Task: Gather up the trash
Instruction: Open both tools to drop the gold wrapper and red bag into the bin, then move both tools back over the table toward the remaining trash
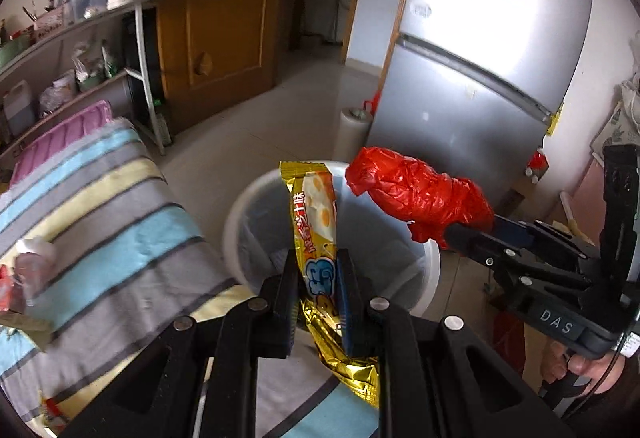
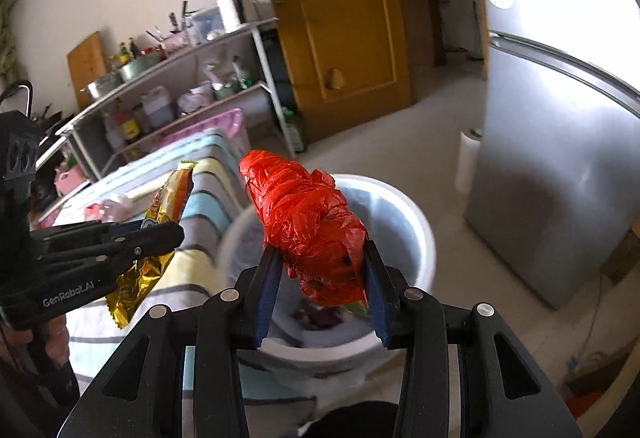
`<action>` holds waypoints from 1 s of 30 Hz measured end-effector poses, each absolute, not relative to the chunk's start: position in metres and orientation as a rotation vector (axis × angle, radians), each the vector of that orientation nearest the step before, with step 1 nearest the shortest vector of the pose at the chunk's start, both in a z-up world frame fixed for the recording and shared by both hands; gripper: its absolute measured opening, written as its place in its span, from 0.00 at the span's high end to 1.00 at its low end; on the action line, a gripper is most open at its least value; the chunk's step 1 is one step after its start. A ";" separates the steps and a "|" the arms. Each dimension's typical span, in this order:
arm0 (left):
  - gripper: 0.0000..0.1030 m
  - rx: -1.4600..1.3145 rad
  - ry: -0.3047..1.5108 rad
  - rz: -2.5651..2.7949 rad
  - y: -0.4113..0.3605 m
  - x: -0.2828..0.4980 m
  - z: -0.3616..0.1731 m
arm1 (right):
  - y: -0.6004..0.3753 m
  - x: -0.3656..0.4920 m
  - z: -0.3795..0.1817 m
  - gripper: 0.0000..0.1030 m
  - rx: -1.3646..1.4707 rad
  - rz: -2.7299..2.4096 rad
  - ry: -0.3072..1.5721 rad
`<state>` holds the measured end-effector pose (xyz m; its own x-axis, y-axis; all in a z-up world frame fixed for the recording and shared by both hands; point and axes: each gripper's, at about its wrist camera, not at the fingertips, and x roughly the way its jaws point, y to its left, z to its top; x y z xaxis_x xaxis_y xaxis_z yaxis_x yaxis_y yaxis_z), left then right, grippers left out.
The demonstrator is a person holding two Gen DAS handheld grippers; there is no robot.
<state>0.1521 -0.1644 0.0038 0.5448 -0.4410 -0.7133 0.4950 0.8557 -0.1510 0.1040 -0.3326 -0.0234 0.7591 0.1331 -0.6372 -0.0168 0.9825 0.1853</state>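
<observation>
Two items held over white bin [image 1: 240,213]: gold crinkled wrapper [image 1: 316,238] with egg print, clamped upright in left gripper [image 1: 316,278]; crumpled red bag [image 2: 312,222], clamped in right gripper [image 2: 320,278].

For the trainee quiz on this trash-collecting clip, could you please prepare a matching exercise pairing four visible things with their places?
Things:
1. crumpled red plastic bag
2. gold foil snack wrapper
3. white round plastic bin
4. grey metal refrigerator

Places:
A. standing on the floor beside the striped cloth
B. clamped in the left gripper
C. upright beyond the bin, near the doorway
D. clamped in the right gripper

Pairs: 1-D, 2-B, 3-A, 4-C
</observation>
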 end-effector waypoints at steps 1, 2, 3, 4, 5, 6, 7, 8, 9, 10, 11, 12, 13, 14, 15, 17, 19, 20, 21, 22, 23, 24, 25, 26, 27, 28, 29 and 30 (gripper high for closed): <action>0.82 0.078 0.835 -0.561 -0.170 0.154 0.000 | -0.335 0.107 -0.027 0.60 0.174 0.074 0.715; 0.82 0.083 0.847 -0.561 -0.176 0.155 -0.004 | -0.338 0.110 -0.030 0.60 0.174 0.068 0.723; 0.82 0.083 0.862 -0.566 -0.181 0.157 -0.008 | -0.341 0.114 -0.034 0.60 0.173 0.055 0.740; 0.82 0.084 0.868 -0.576 -0.185 0.158 -0.011 | -0.344 0.116 -0.038 0.60 0.167 0.040 0.753; 0.82 0.086 0.875 -0.579 -0.187 0.159 -0.013 | -0.345 0.119 -0.040 0.60 0.158 0.029 0.761; 0.82 0.090 0.889 -0.577 -0.191 0.162 -0.016 | -0.346 0.122 -0.043 0.60 0.150 0.020 0.770; 0.82 0.094 0.896 -0.577 -0.194 0.163 -0.018 | -0.348 0.127 -0.048 0.59 0.147 0.007 0.790; 0.82 0.095 0.902 -0.573 -0.197 0.164 -0.021 | -0.349 0.129 -0.051 0.59 0.148 0.002 0.801; 0.82 0.090 0.912 -0.568 -0.198 0.166 -0.022 | -0.352 0.132 -0.055 0.59 0.151 0.002 0.809; 0.82 0.084 0.916 -0.568 -0.200 0.167 -0.024 | -0.353 0.136 -0.058 0.58 0.154 0.001 0.821; 0.81 0.082 0.921 -0.568 -0.200 0.168 -0.025 | -0.353 0.139 -0.060 0.58 0.152 -0.003 0.832; 0.81 0.083 0.930 -0.565 -0.201 0.170 -0.027 | -0.353 0.142 -0.063 0.58 0.144 -0.010 0.839; 0.77 0.086 0.938 -0.564 -0.202 0.171 -0.028 | -0.353 0.142 -0.065 0.58 0.138 -0.013 0.842; 0.74 0.086 0.944 -0.563 -0.202 0.172 -0.029 | -0.353 0.144 -0.066 0.57 0.132 -0.013 0.849; 0.62 0.080 0.951 -0.555 -0.201 0.173 -0.031 | -0.352 0.145 -0.066 0.57 0.131 -0.012 0.851; 0.48 0.066 0.956 -0.551 -0.200 0.173 -0.032 | -0.351 0.146 -0.067 0.54 0.134 -0.009 0.852; 0.48 0.058 0.958 -0.547 -0.198 0.174 -0.033 | -0.349 0.147 -0.067 0.52 0.135 -0.013 0.854; 0.48 0.058 0.958 -0.545 -0.197 0.174 -0.033 | -0.349 0.147 -0.067 0.51 0.137 -0.014 0.853; 0.48 0.055 0.958 -0.543 -0.196 0.173 -0.032 | -0.349 0.147 -0.067 0.51 0.138 -0.013 0.853; 0.48 0.050 0.958 -0.542 -0.194 0.173 -0.032 | -0.349 0.146 -0.067 0.50 0.138 -0.014 0.853; 0.48 0.043 0.956 -0.541 -0.193 0.172 -0.031 | -0.350 0.146 -0.068 0.50 0.137 -0.016 0.850; 0.48 0.040 0.953 -0.540 -0.191 0.171 -0.029 | -0.349 0.145 -0.067 0.50 0.139 -0.016 0.844; 0.48 0.037 0.948 -0.540 -0.189 0.170 -0.028 | -0.349 0.143 -0.066 0.50 0.139 -0.016 0.842; 0.48 0.035 0.943 -0.539 -0.187 0.170 -0.026 | -0.348 0.142 -0.064 0.50 0.139 -0.017 0.838; 0.48 0.032 0.937 -0.537 -0.186 0.168 -0.024 | -0.347 0.140 -0.062 0.50 0.139 -0.017 0.828; 0.48 0.030 0.931 -0.538 -0.184 0.167 -0.023 | -0.345 0.138 -0.060 0.50 0.137 -0.017 0.821; 0.48 0.028 0.924 -0.534 -0.181 0.166 -0.020 | -0.345 0.137 -0.057 0.50 0.136 -0.017 0.814; 0.48 0.034 0.914 -0.524 -0.177 0.164 -0.018 | -0.343 0.134 -0.054 0.50 0.136 -0.017 0.802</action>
